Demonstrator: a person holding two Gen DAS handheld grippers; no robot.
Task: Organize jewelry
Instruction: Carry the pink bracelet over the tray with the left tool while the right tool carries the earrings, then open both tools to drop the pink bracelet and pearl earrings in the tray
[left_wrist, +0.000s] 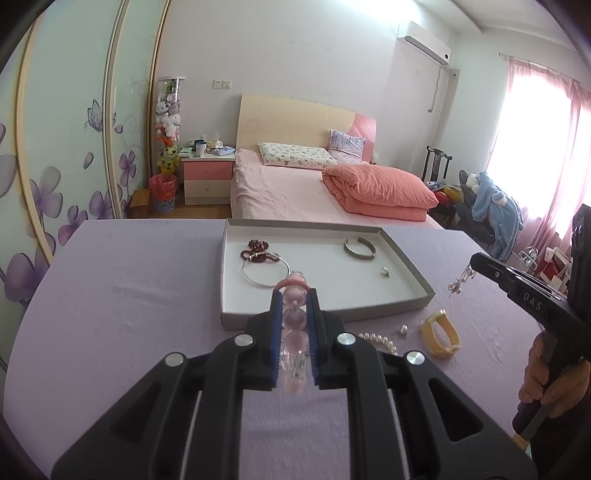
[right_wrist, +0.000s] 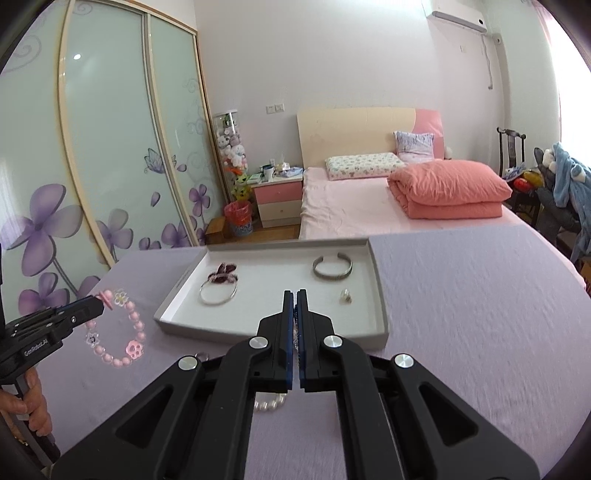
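Note:
My left gripper (left_wrist: 293, 291) is shut on a pink bead bracelet (left_wrist: 293, 321) and holds it above the purple cloth, just before the grey tray (left_wrist: 413, 273). In the right wrist view the bracelet (right_wrist: 127, 332) hangs from the left gripper (right_wrist: 101, 302). My right gripper (right_wrist: 295, 295) is shut on a small pearl dangle piece (left_wrist: 460, 282) that hangs from its tip (left_wrist: 474, 260), right of the tray (right_wrist: 380, 295). The tray holds a dark bead bracelet (left_wrist: 256, 251), a silver bangle (left_wrist: 264, 273), a cuff (left_wrist: 360, 249) and a ring (left_wrist: 385, 272).
On the cloth before the tray lie a pearl strand (left_wrist: 380, 341), a small earring (left_wrist: 403, 329) and a yellow bangle (left_wrist: 441, 334). A bed (left_wrist: 325, 184) and a nightstand (left_wrist: 208, 177) stand behind the table. A mirrored wardrobe (right_wrist: 110, 147) is at the left.

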